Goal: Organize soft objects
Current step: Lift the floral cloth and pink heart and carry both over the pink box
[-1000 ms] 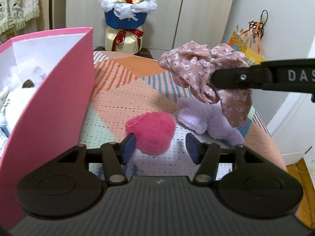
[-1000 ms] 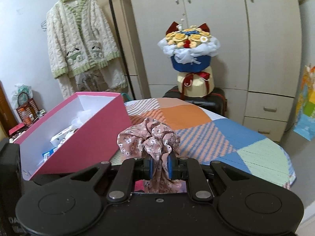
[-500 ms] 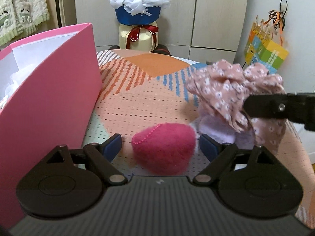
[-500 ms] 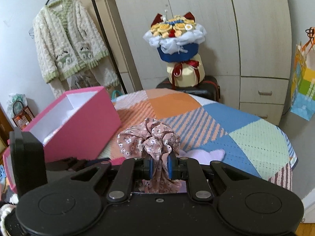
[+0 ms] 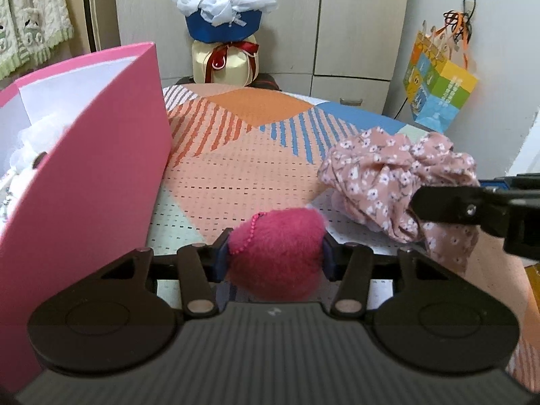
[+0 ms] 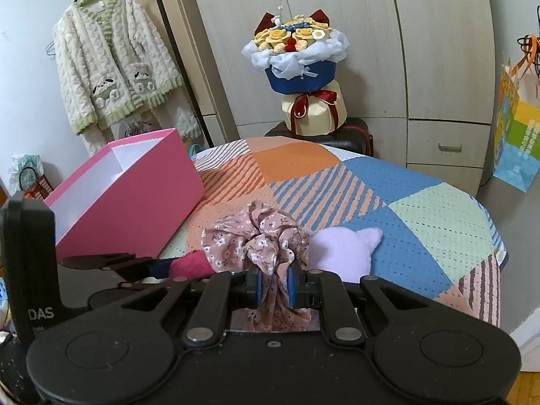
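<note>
Since a second ago the left gripper (image 5: 273,258) has closed its fingers on the pink pompom (image 5: 275,253) on the bench (image 5: 243,155), ready for the pink box (image 5: 91,168), while the right gripper (image 6: 273,287) still pinches the floral scrunchie (image 6: 256,239).
</note>
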`<state>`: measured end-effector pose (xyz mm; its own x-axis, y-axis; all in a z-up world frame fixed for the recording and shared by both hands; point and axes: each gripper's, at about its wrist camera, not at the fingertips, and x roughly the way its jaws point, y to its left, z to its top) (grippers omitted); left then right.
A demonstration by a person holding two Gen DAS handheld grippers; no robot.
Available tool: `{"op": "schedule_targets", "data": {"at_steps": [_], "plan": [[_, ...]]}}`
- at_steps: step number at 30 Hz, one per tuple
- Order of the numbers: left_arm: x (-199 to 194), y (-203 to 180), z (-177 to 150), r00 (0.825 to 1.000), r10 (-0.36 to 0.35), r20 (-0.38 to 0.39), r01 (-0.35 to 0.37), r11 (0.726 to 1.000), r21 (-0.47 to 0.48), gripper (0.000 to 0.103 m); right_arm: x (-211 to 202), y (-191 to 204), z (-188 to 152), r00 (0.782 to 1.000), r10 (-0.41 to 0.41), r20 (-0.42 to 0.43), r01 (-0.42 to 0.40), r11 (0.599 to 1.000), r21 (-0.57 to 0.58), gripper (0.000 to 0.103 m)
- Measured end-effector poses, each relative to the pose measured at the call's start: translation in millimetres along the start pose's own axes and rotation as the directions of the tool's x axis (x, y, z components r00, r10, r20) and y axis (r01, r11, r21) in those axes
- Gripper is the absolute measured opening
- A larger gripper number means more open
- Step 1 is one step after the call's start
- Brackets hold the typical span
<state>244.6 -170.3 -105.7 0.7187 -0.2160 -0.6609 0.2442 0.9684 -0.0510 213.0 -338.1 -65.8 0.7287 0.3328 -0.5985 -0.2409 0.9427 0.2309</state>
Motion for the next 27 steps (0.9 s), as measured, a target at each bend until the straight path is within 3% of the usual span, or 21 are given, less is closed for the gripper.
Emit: {"op": "schedule_targets", "data": {"at_steps": [12, 22, 27], "plan": [[-50.2, -2.0, -15.7, 0.997, -0.061, 0.045, 0.058, 0.996, 0.060, 0.049, -34.8, 25.1, -20.8, 0.998, -0.060, 0.005, 0.060, 0.997, -0.050, 0.017], [-85.8, -10.2, -38.2, 0.988, -0.154, -0.017, 0.155, 0.974, 0.164, 0.049, -58.1, 38.8, -48.5, 0.989, -0.134, -0.055, 0.131, 0.990, -0.048, 0.017], [-105.2, -4.3, -48.9, 0.978, -0.203, -0.049, 0.209, 0.962, 0.174, 0.049, -67.1, 43.1, -68.6, 0.983, -0.159, -0.091, 0.157, 0.987, -0.039, 0.017]]}}
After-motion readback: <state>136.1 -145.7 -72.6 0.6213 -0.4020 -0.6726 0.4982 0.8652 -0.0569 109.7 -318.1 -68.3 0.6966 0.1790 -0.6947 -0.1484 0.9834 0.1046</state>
